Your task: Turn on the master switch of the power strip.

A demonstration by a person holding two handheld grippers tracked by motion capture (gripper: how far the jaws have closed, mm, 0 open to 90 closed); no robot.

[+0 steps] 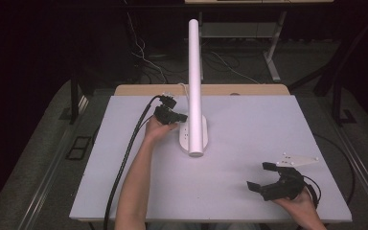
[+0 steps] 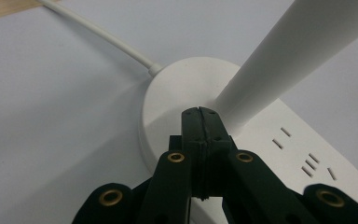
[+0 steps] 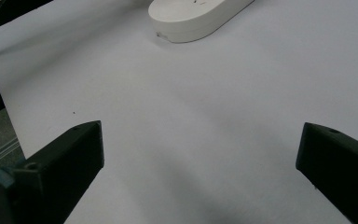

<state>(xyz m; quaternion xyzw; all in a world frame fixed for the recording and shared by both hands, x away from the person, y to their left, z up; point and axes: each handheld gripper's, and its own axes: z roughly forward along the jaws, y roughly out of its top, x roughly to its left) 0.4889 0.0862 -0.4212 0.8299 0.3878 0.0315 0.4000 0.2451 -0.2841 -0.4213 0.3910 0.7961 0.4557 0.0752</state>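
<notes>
The table (image 1: 249,191) bears a white lamp whose oval base (image 1: 191,136) sits near its centre, with the tall post (image 1: 194,72) rising from it. The left gripper (image 2: 199,116), jaws pressed together and holding nothing, rests its tips on the base beside the post foot. Risk: excess sideways pressure may tip the top-heavy post or slide the base. The right gripper (image 1: 264,176), jaws spread, lies well apart and cannot steady it. The cord (image 2: 98,35) may snag.

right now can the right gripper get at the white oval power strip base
Probably yes: the right gripper is open, and bare white table lies between it and the white oval power strip base, nothing blocking.
</notes>
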